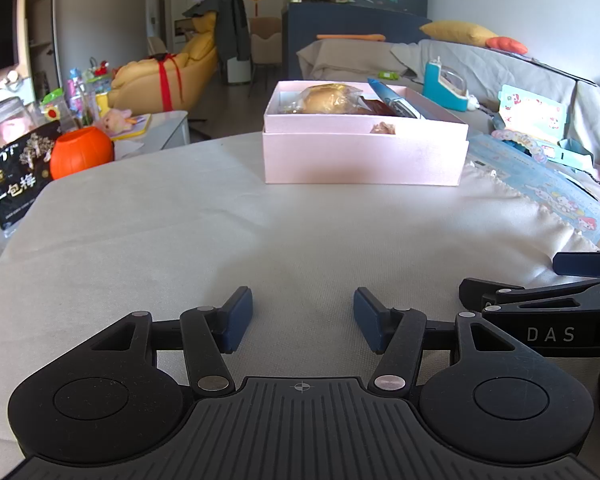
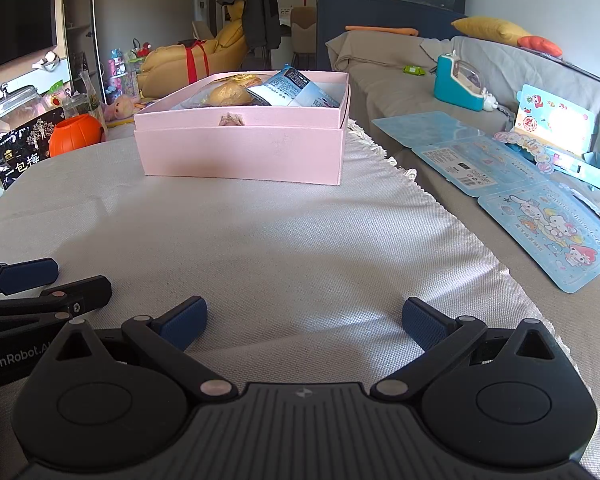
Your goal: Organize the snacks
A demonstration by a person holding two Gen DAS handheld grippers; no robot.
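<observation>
the left gripper [image 1: 303, 320] sits at the bottom centre of its frame, jaws spread apart with only bare grey cloth [image 1: 220, 240] between the blue pads. the right gripper [image 2: 304, 324] is likewise at the bottom of its view, jaws wide and holding nothing. the two tools lie side by side, each showing at the other frame's lower edge. the pink box [image 1: 364, 156] stands on the cloth in the upper middle of both frames, well apart from both tongs and straight ahead. inside it lie a wrapped bun [image 1: 330, 98] and a blue packet [image 2: 296, 88]. a black plum bag [image 1: 14, 184] leans at the left edge, beside an orange pumpkin pot [image 1: 80, 152].
</observation>
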